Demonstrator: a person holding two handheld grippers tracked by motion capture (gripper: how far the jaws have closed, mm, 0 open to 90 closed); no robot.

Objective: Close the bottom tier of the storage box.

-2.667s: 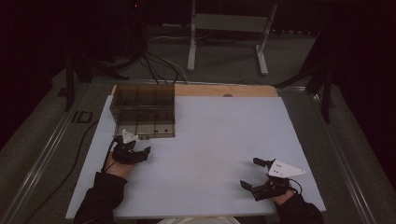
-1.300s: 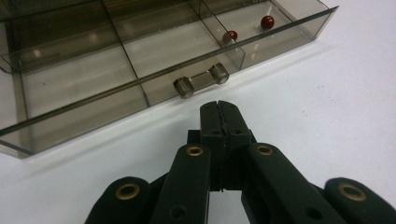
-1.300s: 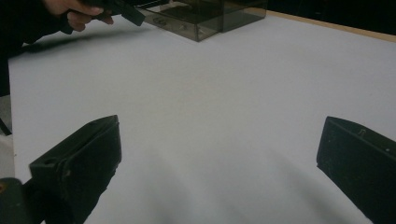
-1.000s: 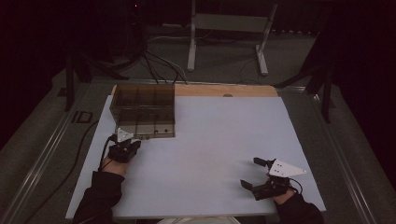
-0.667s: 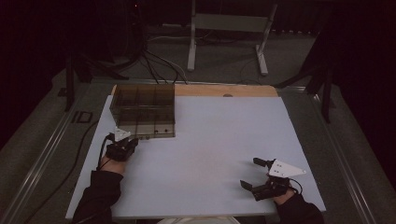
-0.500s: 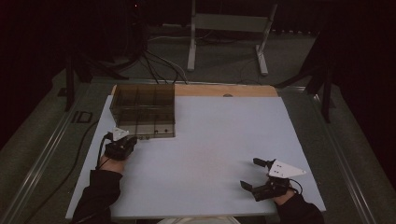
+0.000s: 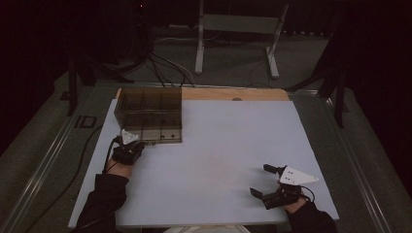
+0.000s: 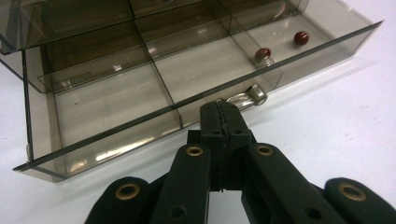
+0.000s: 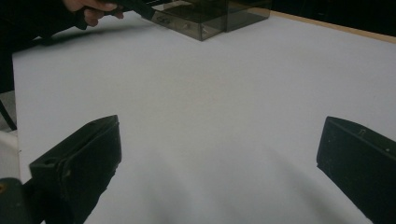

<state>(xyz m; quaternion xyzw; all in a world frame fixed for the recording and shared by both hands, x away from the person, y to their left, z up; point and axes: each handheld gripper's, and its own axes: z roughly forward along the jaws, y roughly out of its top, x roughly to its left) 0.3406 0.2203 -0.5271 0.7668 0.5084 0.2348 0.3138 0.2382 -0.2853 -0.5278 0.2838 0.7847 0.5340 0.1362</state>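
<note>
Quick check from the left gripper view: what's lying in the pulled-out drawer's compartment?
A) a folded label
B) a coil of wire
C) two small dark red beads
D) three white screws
C: two small dark red beads lie in one compartment of the smoky clear drawer, past the shut left gripper at its metal handle.

just past the left gripper [image 8: 223, 122], its closed jaws cover part of the metal handle [image 8: 247, 95] on the drawer [image 8: 154, 88], so whether the pads pinch it cannot be told. the drawer's far compartments are cut off by the top edge. in the high view the two red beads [image 8: 282, 45] are too small to make out. ahead of the right gripper [image 9: 219, 154], the organizer box [image 9: 212, 14] and the other hand [image 9: 91, 8] run off the top edge.
</note>
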